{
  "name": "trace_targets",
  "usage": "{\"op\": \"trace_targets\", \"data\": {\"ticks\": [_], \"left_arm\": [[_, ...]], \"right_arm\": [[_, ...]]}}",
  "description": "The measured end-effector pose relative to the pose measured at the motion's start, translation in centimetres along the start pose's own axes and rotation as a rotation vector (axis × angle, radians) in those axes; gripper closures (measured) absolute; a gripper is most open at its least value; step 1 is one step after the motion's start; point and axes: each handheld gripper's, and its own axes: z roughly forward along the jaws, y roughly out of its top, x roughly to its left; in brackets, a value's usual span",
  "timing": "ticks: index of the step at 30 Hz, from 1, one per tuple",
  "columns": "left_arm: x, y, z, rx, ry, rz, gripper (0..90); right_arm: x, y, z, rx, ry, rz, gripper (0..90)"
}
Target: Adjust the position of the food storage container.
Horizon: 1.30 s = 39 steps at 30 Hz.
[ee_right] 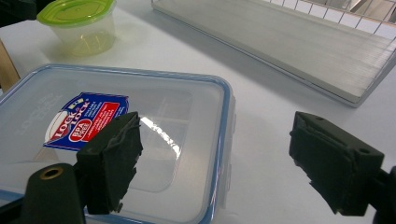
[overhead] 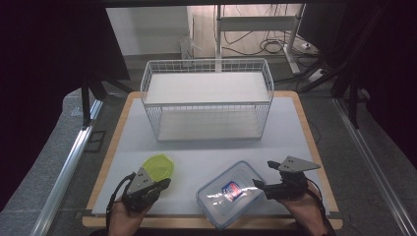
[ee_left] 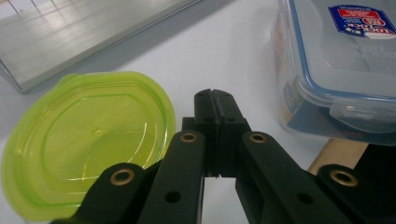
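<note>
my left claw (ee_left: 215,100) closed on nothing, green lidded tub (ee_left: 88,140) at its nine o'clock, my right claw (ee_right: 224,163) open over clear box (ee_right: 154,140) edge

One white wire two-tier rack (overhead: 206,98) stands on the worktop (overhead: 290,132). Nearer the person than the rack are two plastic food containers: one small round clear tub with a lime-green lid (overhead: 159,166), to the rack's front left, and one larger rectangular clear box with a blue-rimmed lid (overhead: 230,192), to its front right. The box lid bears one red-and-blue label (overhead: 230,190).
</note>
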Motion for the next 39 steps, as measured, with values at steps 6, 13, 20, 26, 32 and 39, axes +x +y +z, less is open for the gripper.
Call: {"op": "trace_targets", "data": {"ticks": [6, 13, 20, 26, 32, 39], "left_arm": [[0.1, 0.1, 0.6, -0.001, -0.042, -0.020, 89.8], [0.1, 0.2, 2.3, 0.046, 0.002, -0.027, 89.7], [0.7, 0.2, 3.3, 0.088, 0.060, -0.041, 89.8], [1.2, 0.1, 3.2, 0.083, 0.064, -0.066, 89.8], [2.1, -0.1, 3.2, 0.095, 0.080, -0.094, 89.8], [3.7, -0.6, 2.6, 0.096, 0.111, -0.134, 89.8]], "right_arm": [[0.1, 0.1, -0.1, -0.010, -0.004, -0.003, 17.2], [0.1, 0.0, 0.0, 0.001, -0.013, -0.019, 17.1], [0.1, -0.1, 0.1, 0.000, -0.017, -0.016, 17.1], [0.0, -0.1, 0.1, 0.000, -0.017, -0.014, 17.1], [0.1, -0.1, 0.1, 0.001, -0.016, -0.014, 17.1], [0.1, -0.1, 0.2, 0.005, -0.014, -0.016, 17.2]]}}
